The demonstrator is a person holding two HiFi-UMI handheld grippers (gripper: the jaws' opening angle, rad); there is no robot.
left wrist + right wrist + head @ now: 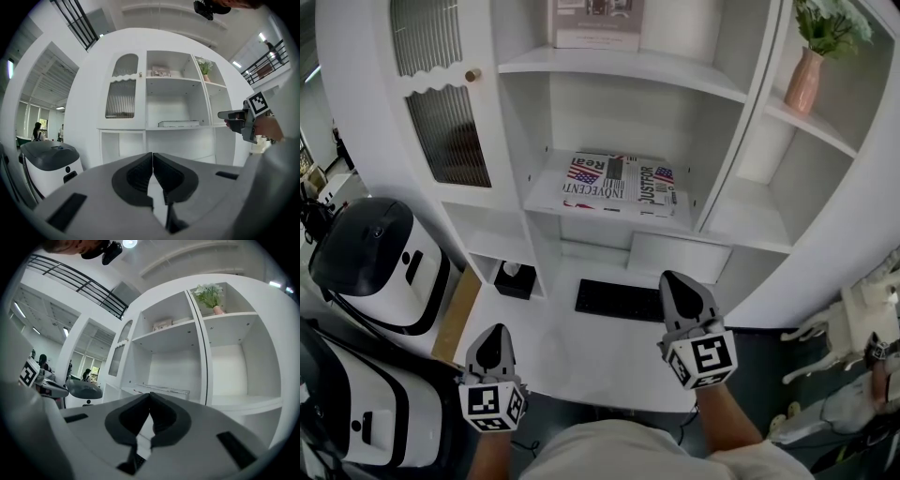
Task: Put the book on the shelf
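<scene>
Both claws are held low before the tall white shelf unit [546,187], pointing toward it over the white worktop [553,352]. The left claw [492,333] has its jaws together on nothing, and so does the right claw [671,278]. The flat flag-printed book [619,183] lies on the middle shelf. A pink vase of greenery [803,82] stands in the upper right compartment.

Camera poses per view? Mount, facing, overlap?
Head view: on the head, steeply down at the shelf unit; left gripper, right gripper, forearms show.
Left gripper view: on that gripper, facing it squarely; own shut jaws, right gripper show.
Right gripper view: on that gripper, facing it obliquely; own shut jaws show.
All share the book on the shelf unit.
</scene>
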